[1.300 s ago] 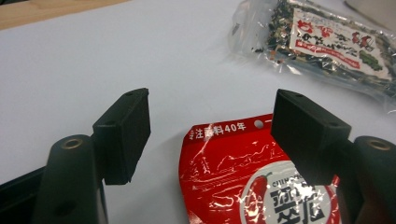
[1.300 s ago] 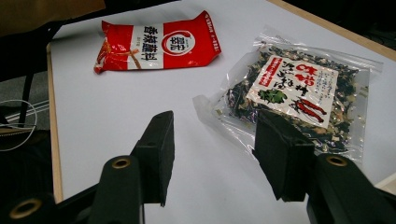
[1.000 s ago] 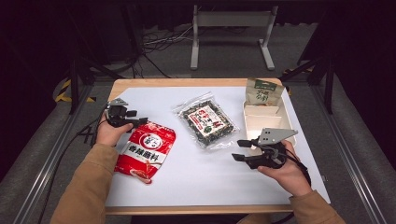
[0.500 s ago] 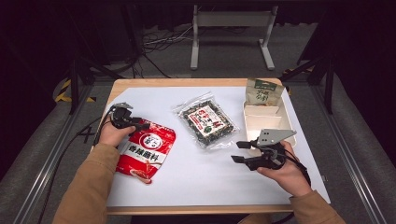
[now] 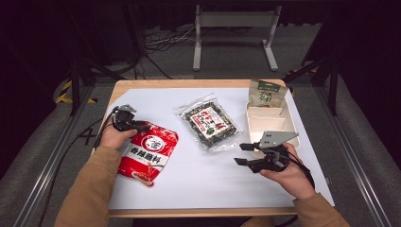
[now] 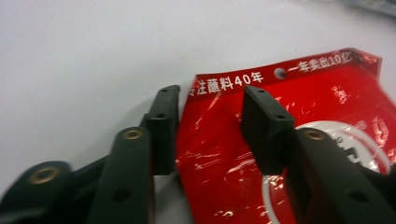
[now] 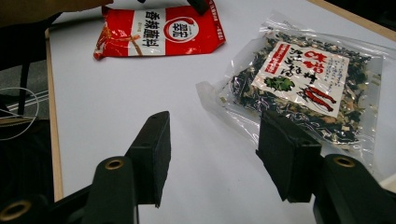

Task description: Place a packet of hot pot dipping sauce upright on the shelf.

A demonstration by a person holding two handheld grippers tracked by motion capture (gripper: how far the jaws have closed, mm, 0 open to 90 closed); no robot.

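Observation:
A red seasoning packet [image 5: 149, 151] lies flat at the left of the white table sheet. My left gripper [image 5: 142, 126] is at its top left corner. In the left gripper view the jaws [image 6: 210, 107] straddle the packet's top edge [image 6: 327, 93]. They have just been closing, with a gap still showing between the pads and the foil. My right gripper [image 5: 241, 154] hovers open at the right, pointing left, with nothing between its fingers [image 7: 212, 135]. A clear bag of dried seaweed mix [image 5: 210, 124] lies in the middle, just ahead of the right jaws [image 7: 299, 70].
A white divided tray [image 5: 272, 124] stands at the right edge, with a green pouch [image 5: 265, 93] upright at its far end. The wooden table edge [image 5: 189, 83] borders the sheet. Bare sheet lies between the two hands at the front.
My left gripper has shifted right onto the red packet's top corner and its jaws have narrowed around the edge. The right hand has stayed put.

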